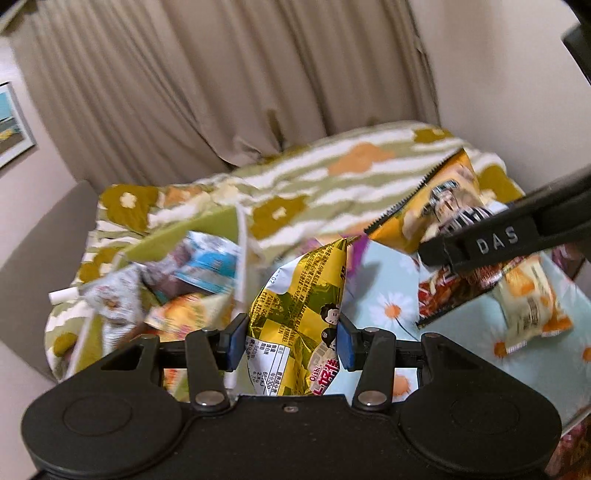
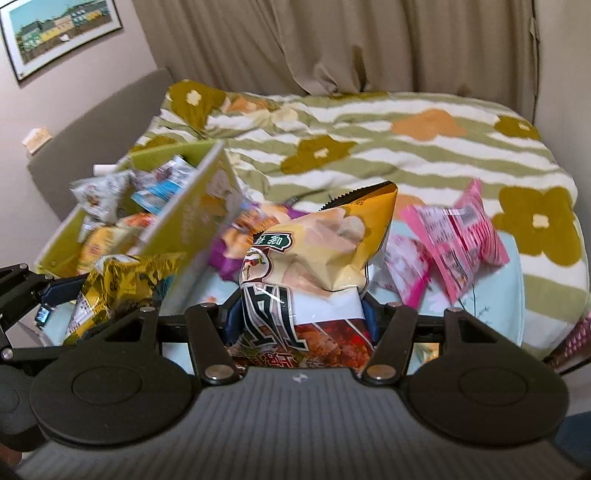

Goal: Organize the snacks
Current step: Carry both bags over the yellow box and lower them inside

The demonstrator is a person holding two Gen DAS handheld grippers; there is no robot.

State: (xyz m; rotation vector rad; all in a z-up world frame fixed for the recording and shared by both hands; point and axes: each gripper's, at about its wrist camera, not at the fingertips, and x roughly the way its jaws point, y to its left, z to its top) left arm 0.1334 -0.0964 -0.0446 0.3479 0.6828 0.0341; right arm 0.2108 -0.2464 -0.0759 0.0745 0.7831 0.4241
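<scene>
Nearest, the left gripper [image 1: 291, 341] pinches a gold foil packet [image 1: 301, 314] between its blue pads, lifted clear, I'd guess for the box; the right gripper [image 2: 301, 317] is clamped on a yellow chip bag [image 2: 317, 258], held upright so it won't snag; just beyond, to the left, the green box [image 2: 184, 218] already holds several packets; further right, pink packets [image 2: 458, 247] lie loose on the flowered blanket [image 2: 369, 147], waiting.

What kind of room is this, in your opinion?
Probably a bedroom: a bed under a green-and-white striped flowered blanket, long beige curtains behind it, a framed picture on the wall.
</scene>
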